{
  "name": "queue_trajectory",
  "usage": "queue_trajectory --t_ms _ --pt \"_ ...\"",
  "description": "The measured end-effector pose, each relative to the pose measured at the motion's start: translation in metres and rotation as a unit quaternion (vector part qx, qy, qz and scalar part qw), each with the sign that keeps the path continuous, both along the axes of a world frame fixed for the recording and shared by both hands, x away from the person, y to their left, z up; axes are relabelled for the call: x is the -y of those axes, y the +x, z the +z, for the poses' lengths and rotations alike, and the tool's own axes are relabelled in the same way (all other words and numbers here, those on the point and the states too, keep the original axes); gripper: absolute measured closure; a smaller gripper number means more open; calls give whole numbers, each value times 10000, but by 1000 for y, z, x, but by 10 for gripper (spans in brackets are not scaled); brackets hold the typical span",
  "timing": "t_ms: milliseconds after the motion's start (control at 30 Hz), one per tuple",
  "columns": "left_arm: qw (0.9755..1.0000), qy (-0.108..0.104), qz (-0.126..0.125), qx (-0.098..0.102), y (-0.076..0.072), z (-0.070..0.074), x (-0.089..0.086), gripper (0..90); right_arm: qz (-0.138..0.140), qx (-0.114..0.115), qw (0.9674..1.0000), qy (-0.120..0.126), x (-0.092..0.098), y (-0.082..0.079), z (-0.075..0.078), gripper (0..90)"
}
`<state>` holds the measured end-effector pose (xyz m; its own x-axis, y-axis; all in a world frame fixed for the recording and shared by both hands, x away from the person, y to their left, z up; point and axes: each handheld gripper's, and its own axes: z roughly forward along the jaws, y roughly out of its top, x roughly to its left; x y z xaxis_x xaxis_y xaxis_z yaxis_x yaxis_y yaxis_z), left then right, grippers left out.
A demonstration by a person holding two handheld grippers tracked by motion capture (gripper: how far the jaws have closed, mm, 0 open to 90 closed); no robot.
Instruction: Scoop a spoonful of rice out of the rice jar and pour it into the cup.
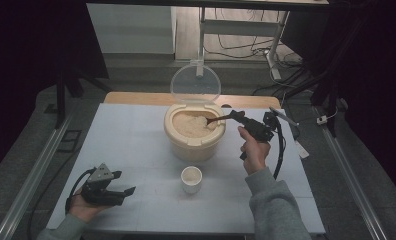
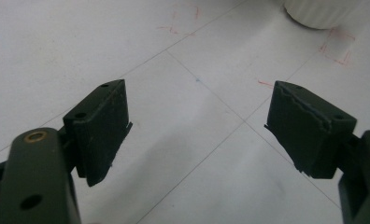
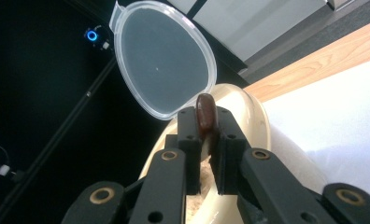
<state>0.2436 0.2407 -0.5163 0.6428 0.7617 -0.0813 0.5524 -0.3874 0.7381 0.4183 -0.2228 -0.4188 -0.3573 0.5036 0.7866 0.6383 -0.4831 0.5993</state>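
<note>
Item: rice transfer, container to cup, at the scooping stage.

Rice container point(image 1: 194, 135): cream tub at table centre, clear hinged lid point(image 1: 195, 83) standing open behind it, filled near the rim with rice point(image 1: 192, 124).

Spoon point(image 1: 220, 119): dark brown, bowl end dipped into the rice at the tub's right side; handle clamped between the jaws of the right gripper point(image 1: 241, 116), which are closed tight on it, as the right gripper view confirms point(image 3: 206, 122).

Cup point(image 1: 191, 179): small, white, ribbed, standing just in front of the tub; its contents cannot be made out.

Left gripper point(image 1: 126, 191): resting low at the table's near left corner, well apart from the cup, jaws wide open on nothing.

Progress, judged: lid off, spoon in hand and in the rice; lifting a spoonful and tipping it into the cup remain.

Markings: no brand or label legible. Faint red pen marks point(image 2: 337, 46) on the white tabletop point(image 1: 131, 140), unreadable.
</note>
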Motion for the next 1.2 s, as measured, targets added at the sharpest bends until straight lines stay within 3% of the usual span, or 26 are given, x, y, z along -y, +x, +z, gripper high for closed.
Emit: queue_trajectory --t_ms 433,700,1200 --pt "10000 8 5 -1 0 0 0 205 0 -340 9983 473 9 2 -6 827" --pt "10000 15 3 2 0 0 0 205 -15 -361 9972 659 15 0 -4 827" --pt "10000 26 6 -2 1 -1 -1 205 86 -437 9960 776 17 -1 -2 827"
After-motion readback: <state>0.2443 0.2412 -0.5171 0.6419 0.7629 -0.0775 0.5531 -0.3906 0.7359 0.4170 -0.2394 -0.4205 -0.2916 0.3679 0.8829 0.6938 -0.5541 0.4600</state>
